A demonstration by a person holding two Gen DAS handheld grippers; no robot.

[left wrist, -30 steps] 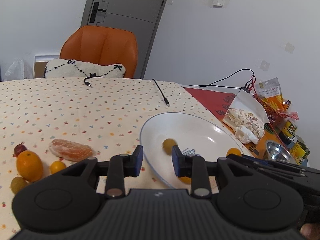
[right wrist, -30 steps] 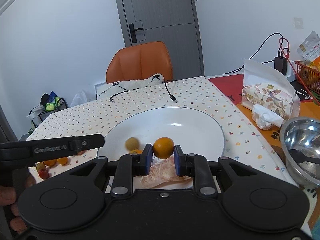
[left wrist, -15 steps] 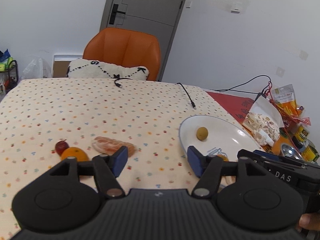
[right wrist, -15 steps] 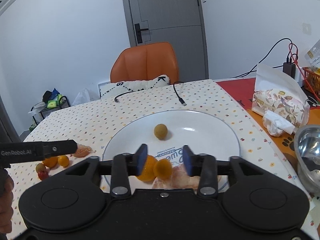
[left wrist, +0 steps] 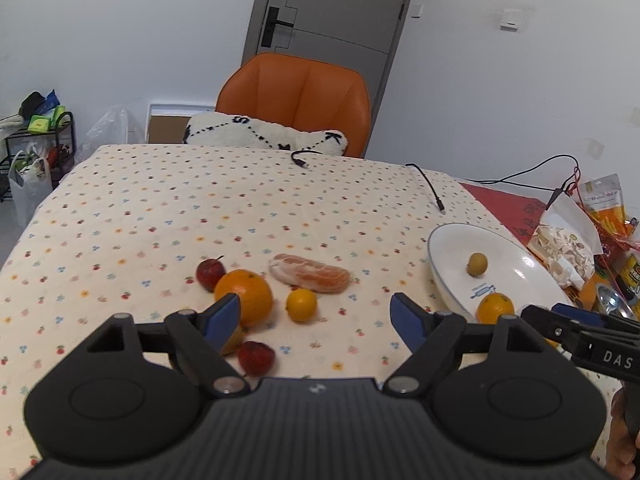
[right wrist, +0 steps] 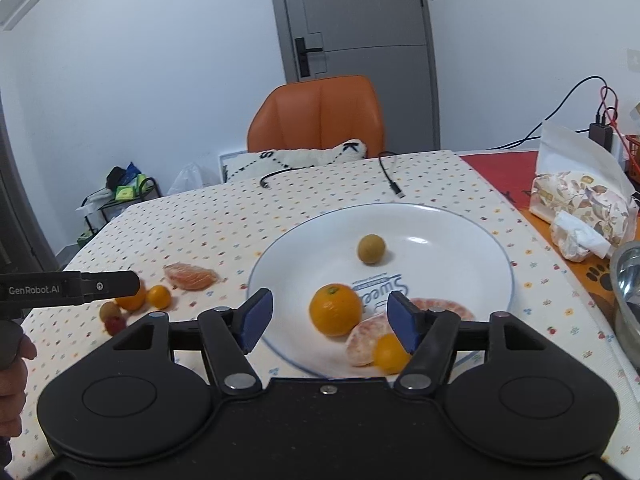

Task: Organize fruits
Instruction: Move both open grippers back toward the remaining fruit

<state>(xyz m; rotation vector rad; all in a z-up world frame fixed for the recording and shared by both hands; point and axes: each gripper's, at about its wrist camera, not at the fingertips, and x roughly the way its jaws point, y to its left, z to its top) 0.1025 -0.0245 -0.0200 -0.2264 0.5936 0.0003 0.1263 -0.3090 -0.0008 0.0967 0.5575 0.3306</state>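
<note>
Left hand-held gripper (left wrist: 316,314): jaws apart and opening, nothing between the pads; it hangs over the loose fruit on the counter (left wrist: 160,216); large orange (left wrist: 244,297) partly behind its left pad, small orange (left wrist: 301,305) beyond the gap, peeled segment (left wrist: 309,279) behind that; dark red fruit (left wrist: 210,273) beside the large orange, a second red fruit (left wrist: 256,358) close under the gripper body; a yellowish piece under the left finger is mostly hidden, kind unclear.

Right hand-held gripper (right wrist: 330,320): jaws apart and opening, pads touching nothing; an orange (right wrist: 335,309) lies in the plate (right wrist: 472,240) beyond the gap; peeled segments (right wrist: 362,340) and a small orange fruit (right wrist: 389,353) partly behind its right pad; olive-brown round fruit (right wrist: 371,249) further in.

Writing: "GenRobot.AI" on the left gripper's side, seen from the right wrist; "DAS" on the right gripper's side, rest cut off; blue plate print reads "Swee…", remainder hidden by fruit and pad.
</note>
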